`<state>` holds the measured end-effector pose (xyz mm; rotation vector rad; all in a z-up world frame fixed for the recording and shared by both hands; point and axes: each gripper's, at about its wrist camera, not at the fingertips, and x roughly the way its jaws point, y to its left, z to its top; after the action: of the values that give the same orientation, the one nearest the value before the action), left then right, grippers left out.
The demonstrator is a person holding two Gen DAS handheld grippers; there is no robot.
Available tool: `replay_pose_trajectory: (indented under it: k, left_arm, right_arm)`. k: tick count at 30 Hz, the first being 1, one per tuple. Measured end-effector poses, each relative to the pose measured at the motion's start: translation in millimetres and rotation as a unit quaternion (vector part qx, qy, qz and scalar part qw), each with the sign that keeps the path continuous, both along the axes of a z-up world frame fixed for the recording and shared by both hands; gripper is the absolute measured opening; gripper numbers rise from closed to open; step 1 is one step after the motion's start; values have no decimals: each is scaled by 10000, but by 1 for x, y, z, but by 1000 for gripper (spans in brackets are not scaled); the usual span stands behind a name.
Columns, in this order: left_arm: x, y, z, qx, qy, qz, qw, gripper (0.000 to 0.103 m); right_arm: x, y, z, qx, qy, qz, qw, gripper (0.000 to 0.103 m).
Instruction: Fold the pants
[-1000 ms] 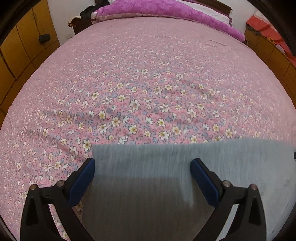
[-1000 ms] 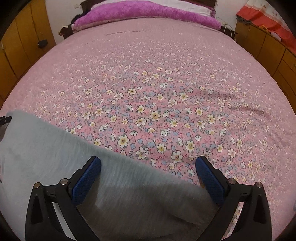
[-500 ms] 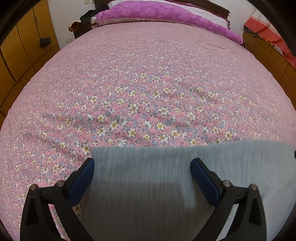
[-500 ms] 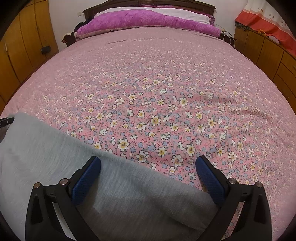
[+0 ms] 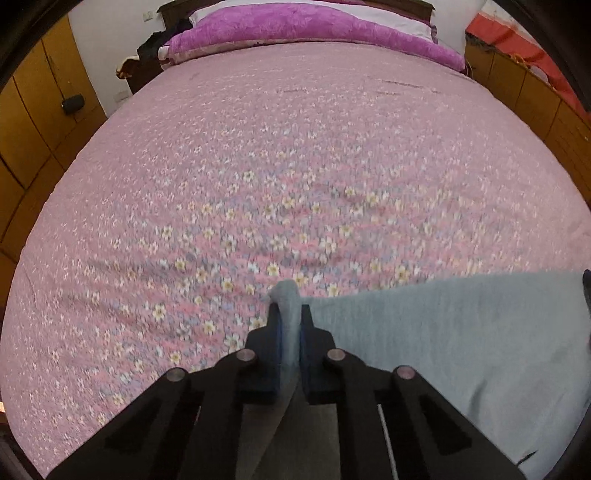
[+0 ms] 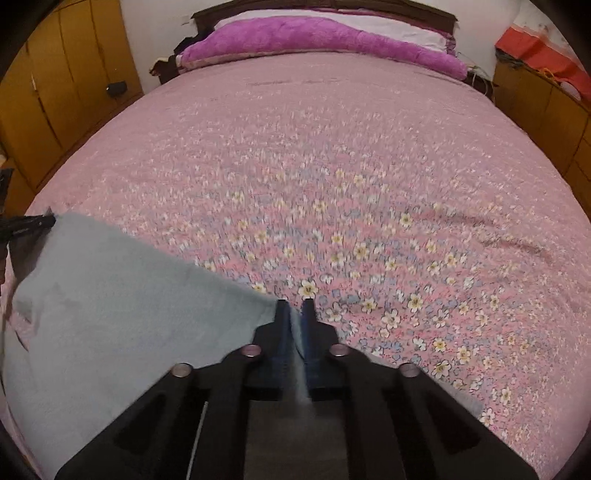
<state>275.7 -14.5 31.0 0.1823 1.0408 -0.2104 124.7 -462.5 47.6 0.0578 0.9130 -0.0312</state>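
The grey pants (image 5: 443,339) lie at the near edge of the pink flowered bed (image 5: 295,166). My left gripper (image 5: 290,314) is shut on the pants' far left corner, with a tuft of grey cloth sticking out between the blue pads. My right gripper (image 6: 295,314) is shut on the far right corner of the pants (image 6: 110,302). The cloth stretches between the two grippers and looks lifted a little off the bed. The near part of the pants is hidden below the grippers.
A purple pillow roll (image 5: 314,29) lies at the head of the bed. Wooden cabinets (image 6: 55,92) stand along the left side, and more cabinets with a red cloth (image 6: 546,55) on top along the right.
Both grippers were open over the pants' far edge and have shut on its corners. The view now shows more of the bed, as both grippers have risen and pulled back a little.
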Motion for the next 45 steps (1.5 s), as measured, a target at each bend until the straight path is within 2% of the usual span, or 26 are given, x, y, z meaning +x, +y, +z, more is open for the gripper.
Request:
replay_pose_trajectory:
  k: [4,11,20,26,32,37,45]
  left_arm:
    - [9,8,24,-298,-198,85,9993,7]
    - [-4,14,71,-399,-780,12,9962,6]
    - [-63,34,110,-472,-1228,-64,9913,6]
    - [-109,53,124,-470,-1496,-5,9876,5]
    - [-150,71,122,-592,-1550,88,9861,5]
    - [-176,82,106,-575,-1435,234,9877,5]
    - [-207,100,66,-538,-1067,423,9919,6]
  right_arm:
    - [-5,-2,26,101,-394,-175,9990,0]
    - [-27,3,57,83,-696,-214,9973,0]
    - [-84,27,91,90,-1108,-21,9938,0]
    - [-123,50,104,21,-1238,193,9921,0]
    - [-157,71,103,-73,-1225,427,9915,0]
    - [-188,87,95,-91,-1155,530,9918,0]
    - [-218,95,56,19,-667,531,9964,0]
